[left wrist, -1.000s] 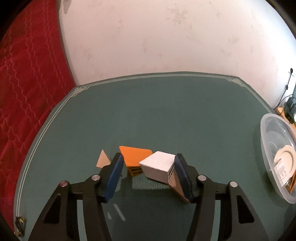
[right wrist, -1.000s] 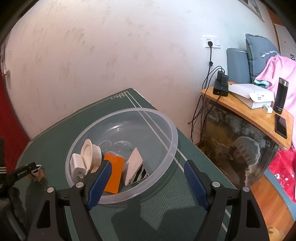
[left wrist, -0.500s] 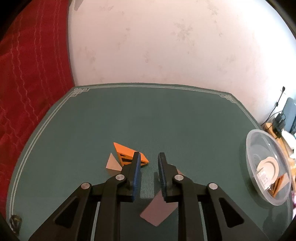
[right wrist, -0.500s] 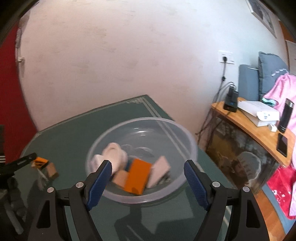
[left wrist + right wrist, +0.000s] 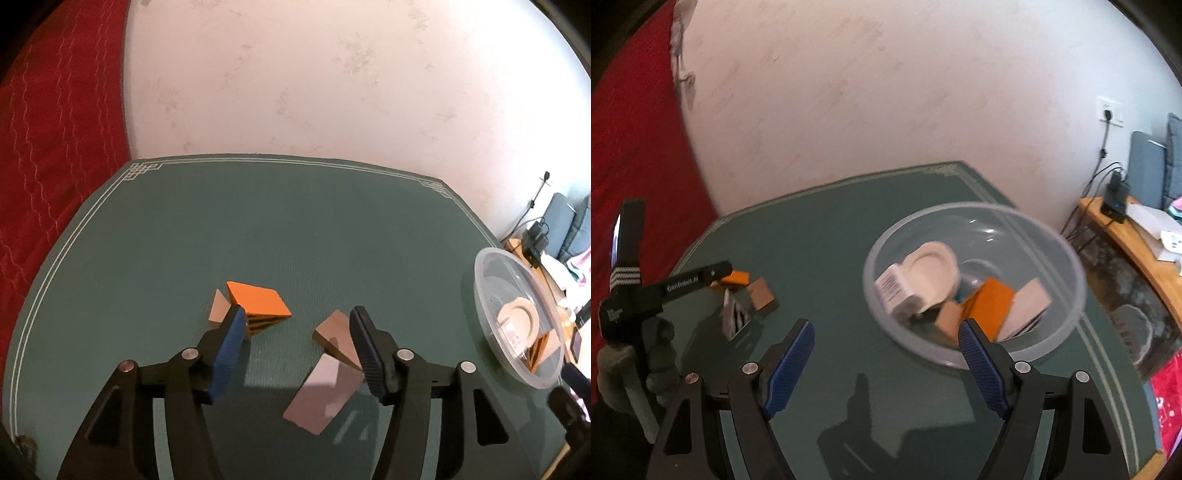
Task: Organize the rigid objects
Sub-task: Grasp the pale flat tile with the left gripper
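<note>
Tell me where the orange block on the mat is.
In the left wrist view the orange block lies mid-mat, just ahead of the left hand-held gripper, with a small tan wedge on its left.

You can read one mark: "GenRobot.AI" in white letters along the black finger of the left gripper [image 5: 698, 282] in your right wrist view. Its handle's white lettering is too small to read.

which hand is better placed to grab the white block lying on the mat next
Left. Its claw hangs right over the white block, jaws opening with nothing pressed between them. The right claw sits open by the clear bowl, farther from the loose blocks.
</note>
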The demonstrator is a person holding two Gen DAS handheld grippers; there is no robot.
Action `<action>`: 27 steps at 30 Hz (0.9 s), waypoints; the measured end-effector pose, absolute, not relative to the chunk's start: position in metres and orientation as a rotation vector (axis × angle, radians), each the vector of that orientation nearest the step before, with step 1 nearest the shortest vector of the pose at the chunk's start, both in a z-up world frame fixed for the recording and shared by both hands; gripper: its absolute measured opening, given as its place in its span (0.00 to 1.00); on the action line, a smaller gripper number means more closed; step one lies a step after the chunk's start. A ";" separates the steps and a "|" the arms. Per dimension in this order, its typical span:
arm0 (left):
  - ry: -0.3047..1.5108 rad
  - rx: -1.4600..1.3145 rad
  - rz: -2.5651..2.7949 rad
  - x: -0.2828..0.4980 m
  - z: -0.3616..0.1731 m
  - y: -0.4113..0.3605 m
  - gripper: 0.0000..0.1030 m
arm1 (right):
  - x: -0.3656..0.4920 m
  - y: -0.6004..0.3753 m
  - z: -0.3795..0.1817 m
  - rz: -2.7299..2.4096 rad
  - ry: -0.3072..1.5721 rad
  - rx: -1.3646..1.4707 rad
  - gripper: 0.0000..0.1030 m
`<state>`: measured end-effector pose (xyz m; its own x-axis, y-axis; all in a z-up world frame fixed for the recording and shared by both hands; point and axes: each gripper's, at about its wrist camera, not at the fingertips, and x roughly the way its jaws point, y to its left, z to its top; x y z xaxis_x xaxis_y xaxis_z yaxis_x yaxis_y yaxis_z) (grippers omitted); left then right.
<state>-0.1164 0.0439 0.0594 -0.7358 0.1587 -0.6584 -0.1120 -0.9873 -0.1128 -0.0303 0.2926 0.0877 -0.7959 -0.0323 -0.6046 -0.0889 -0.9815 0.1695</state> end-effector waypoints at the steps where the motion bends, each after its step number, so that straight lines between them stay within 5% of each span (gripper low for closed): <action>1: -0.078 -1.062 2.790 -0.113 0.060 0.045 0.60 | -0.031 0.290 0.086 2.940 0.287 -1.004 0.81; 10: 0.126 -1.045 2.720 -0.096 0.048 0.064 0.60 | -0.034 0.280 0.079 2.966 0.299 -1.088 0.81; 18: 0.041 -1.151 2.654 -0.108 0.027 0.055 0.59 | -0.034 0.279 0.076 2.958 0.298 -1.113 0.81; 24: 0.062 -1.169 2.639 -0.108 0.020 0.061 0.34 | -0.039 0.271 0.075 2.964 0.276 -1.168 0.81; 27: 0.060 -1.162 2.653 -0.107 0.023 0.057 0.31 | -0.044 0.266 0.076 2.978 0.271 -1.206 0.81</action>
